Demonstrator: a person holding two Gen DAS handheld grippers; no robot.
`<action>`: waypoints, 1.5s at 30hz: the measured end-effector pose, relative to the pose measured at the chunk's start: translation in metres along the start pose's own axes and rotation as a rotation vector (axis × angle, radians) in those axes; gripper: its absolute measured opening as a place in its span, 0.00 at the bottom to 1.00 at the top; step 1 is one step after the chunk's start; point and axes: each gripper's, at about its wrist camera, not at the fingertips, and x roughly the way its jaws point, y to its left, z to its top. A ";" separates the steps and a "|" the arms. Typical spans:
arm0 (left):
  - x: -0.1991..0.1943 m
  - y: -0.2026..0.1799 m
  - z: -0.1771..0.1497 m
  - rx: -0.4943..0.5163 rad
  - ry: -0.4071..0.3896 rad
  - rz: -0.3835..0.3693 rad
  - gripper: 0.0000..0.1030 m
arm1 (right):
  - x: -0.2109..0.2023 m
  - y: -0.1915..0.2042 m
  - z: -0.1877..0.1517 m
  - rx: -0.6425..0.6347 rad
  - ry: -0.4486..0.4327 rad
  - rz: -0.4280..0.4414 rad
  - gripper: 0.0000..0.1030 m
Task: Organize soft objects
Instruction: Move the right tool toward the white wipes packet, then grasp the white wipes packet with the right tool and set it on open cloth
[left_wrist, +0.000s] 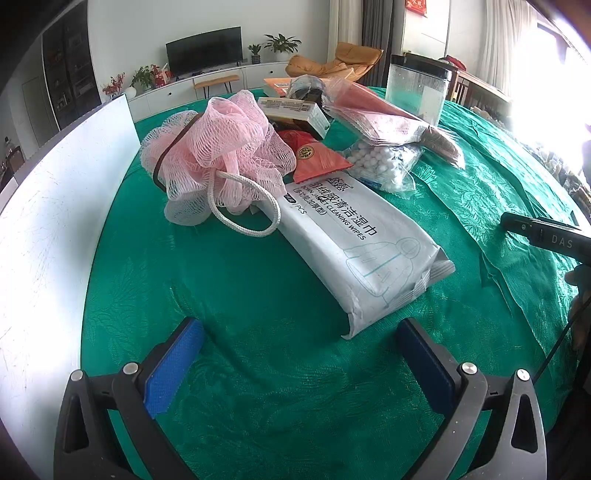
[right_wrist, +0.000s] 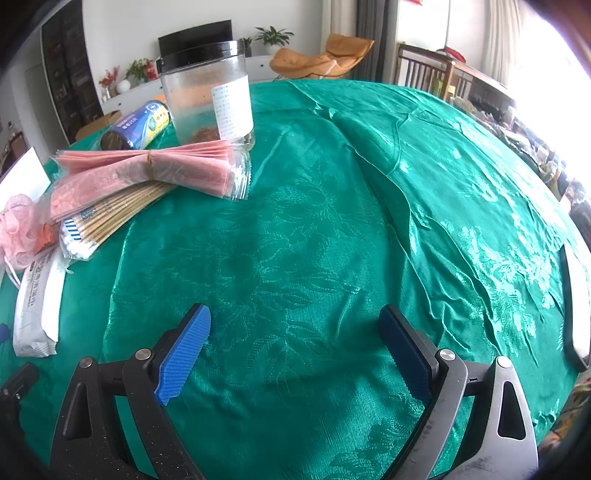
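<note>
A pink mesh bath sponge with a white cord loop lies on the green tablecloth, touching a white pack of cleaning wipes. Behind them sit a bag of white cotton balls and a red packet. My left gripper is open just in front of the wipes, nothing between its blue pads. My right gripper is open over bare cloth. The wipes and sponge show at that view's far left. A bundle of pink sachets and cotton swabs lie further back.
A clear jar with a black lid and a blue roll stand at the back. A white board borders the table's left. Small boxes lie behind the sponge. The other gripper's black body shows at right. A white tray edge sits far right.
</note>
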 end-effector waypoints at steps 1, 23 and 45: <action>0.000 0.000 0.000 0.000 0.000 0.000 1.00 | 0.000 0.000 0.000 0.000 0.000 0.000 0.91; -0.025 0.020 -0.031 -0.015 0.003 0.012 1.00 | -0.015 0.045 -0.002 -0.055 0.060 0.240 0.92; -0.025 0.019 -0.031 -0.019 -0.005 0.017 1.00 | -0.028 0.065 -0.020 -0.331 0.217 0.270 0.69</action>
